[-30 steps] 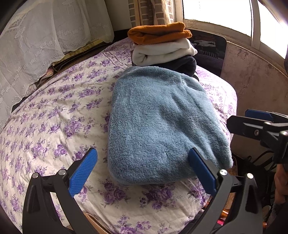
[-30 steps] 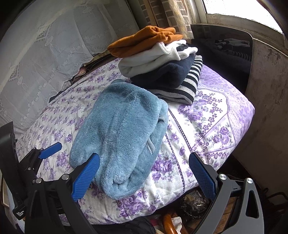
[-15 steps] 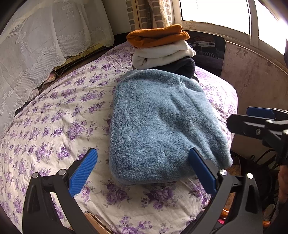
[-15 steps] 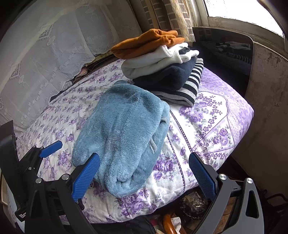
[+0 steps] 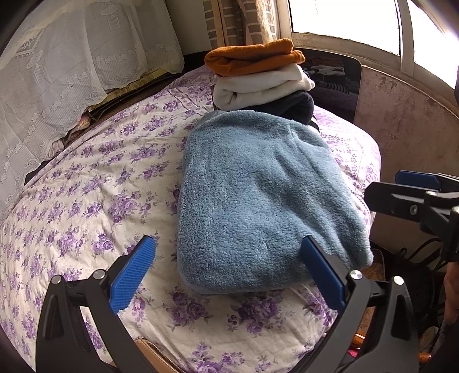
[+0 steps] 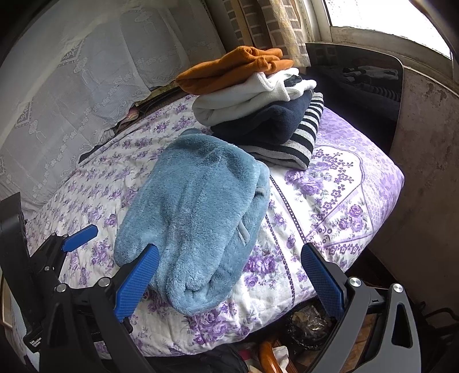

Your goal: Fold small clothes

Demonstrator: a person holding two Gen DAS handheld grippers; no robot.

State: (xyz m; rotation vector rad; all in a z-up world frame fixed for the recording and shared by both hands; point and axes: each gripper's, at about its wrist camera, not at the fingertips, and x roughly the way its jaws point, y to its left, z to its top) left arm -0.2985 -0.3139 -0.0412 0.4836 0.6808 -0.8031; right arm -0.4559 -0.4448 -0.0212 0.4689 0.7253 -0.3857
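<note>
Bed [image 5: 86, 200] with purple floral quilt fills both views; lace cover [image 5: 71, 57] drapes over something behind it, window [image 5: 344, 25] and curtain [image 6: 281, 25] at the far end, stained wall [image 6: 424, 160] on the right. Blue fleece [image 5: 258, 200], folded into a thick rectangle, lies flat on the quilt near the bed's front edge, its far end just beside the stack [image 6: 258, 109]. In the right wrist view the fleece [image 6: 195, 218] shows a rolled fold at its near end. Stack sits at the far end of the bed, top to bottom: orange [image 5: 252, 57], white [image 5: 258, 86], navy [image 5: 289, 106], striped [image 6: 304, 140] at the base. Left gripper [image 5: 229, 269] hovers over the fleece's near edge, blue fingers [image 5: 132, 272] wide apart, one over quilt to the left, the other in front of the fleece's right corner; holding nothing, contact cannot be told. Right gripper [image 6: 229, 278] likewise spread wide, empty, its left finger in front of the fleece's near end, right finger over the bed's edge. Each gripper shows partly in the other's view. Clutter under the bed edge, too dark to identify.
</note>
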